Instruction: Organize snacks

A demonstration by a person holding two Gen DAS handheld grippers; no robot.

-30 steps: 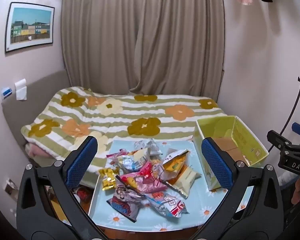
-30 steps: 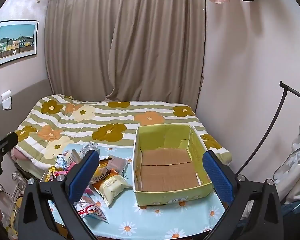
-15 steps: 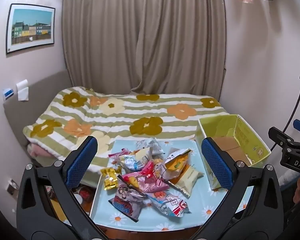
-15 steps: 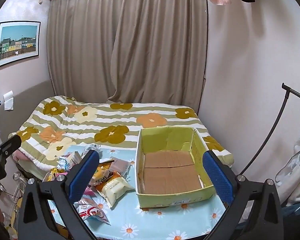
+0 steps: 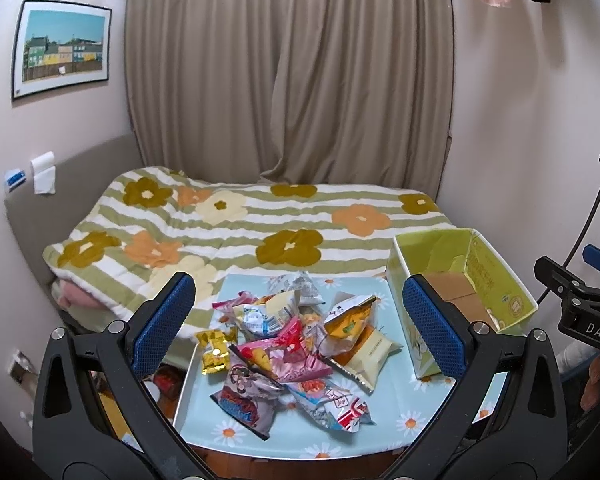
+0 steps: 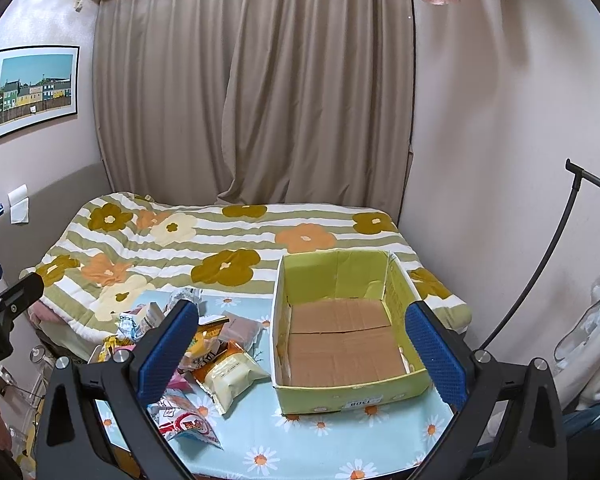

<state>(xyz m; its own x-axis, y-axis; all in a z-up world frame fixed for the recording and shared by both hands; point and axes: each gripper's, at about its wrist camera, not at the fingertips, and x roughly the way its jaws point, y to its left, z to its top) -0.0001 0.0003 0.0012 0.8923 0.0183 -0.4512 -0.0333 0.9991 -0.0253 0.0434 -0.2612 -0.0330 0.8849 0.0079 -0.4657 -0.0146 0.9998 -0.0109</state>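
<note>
Left gripper: hovering above the table with its blue-padded fingers spread wide, gripping nothing
Right gripper: hanging over the table's right half, fingers likewise standing far apart and carrying nothing
Snack pile: lying heaped on the left part of the daisy-print tablecloth, showing between and below the left gripper's two fingers in the left wrist view; in the right wrist view its near edge is sitting behind the right gripper's left finger
Cream packet: resting at the pile's right edge, just beside the box and apart from both grippers
Yellow-green cardboard box: standing open on the right side of the table, brown floor showing, framed between the right gripper's fingers; in the left wrist view it is sitting behind the left gripper's right finger
Bed: lying beyond the table under a striped, flowered quilt, with beige curtains hanging behind
</note>
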